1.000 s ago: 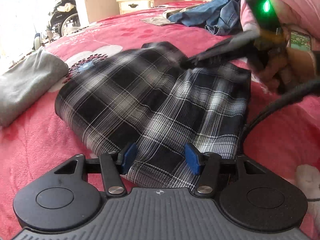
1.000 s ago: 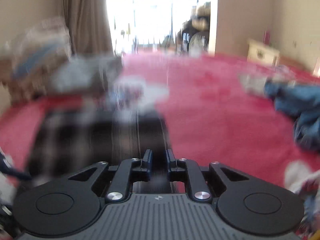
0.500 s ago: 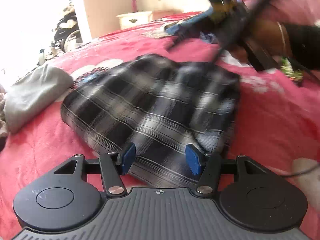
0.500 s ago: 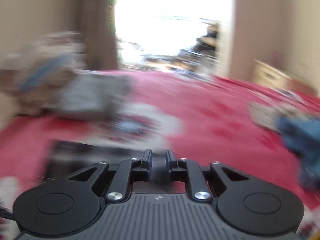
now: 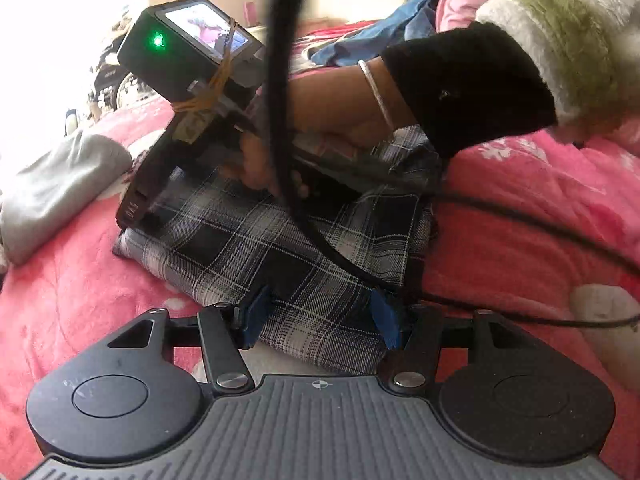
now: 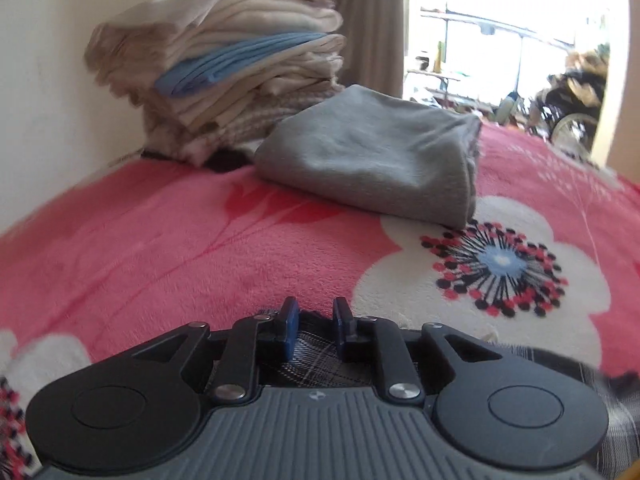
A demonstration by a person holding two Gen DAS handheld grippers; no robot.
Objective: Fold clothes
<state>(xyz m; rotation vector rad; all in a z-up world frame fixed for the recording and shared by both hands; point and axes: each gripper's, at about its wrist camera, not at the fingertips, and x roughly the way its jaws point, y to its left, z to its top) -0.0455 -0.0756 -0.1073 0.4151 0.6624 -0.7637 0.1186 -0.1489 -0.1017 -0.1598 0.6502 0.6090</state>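
A black-and-white plaid garment (image 5: 280, 248) lies folded on the pink flowered blanket (image 5: 72, 280). My left gripper (image 5: 320, 318) stands open at its near edge, and the cloth lies flat between the blue pads (image 5: 256, 316). A hand (image 5: 340, 120) holds the right gripper low over the garment's far left part. In the right wrist view my right gripper (image 6: 314, 320) has its pads close together with plaid cloth (image 6: 316, 356) between them, just above the blanket (image 6: 160, 240). A black cable (image 5: 280, 120) crosses the garment.
A folded grey garment (image 6: 380, 160) lies just beyond the plaid one, also at the left (image 5: 60, 184). Behind it a stack of folded linens (image 6: 240, 60) stands against the wall. Blue clothes (image 5: 380, 36) are heaped at the far side. A fuzzy sleeve (image 5: 560, 40) hangs at the right.
The right gripper swept from the garment's right side across to its far left with cloth in it. The plaid garment now lies narrower, folded over. The left gripper shifted only slightly.
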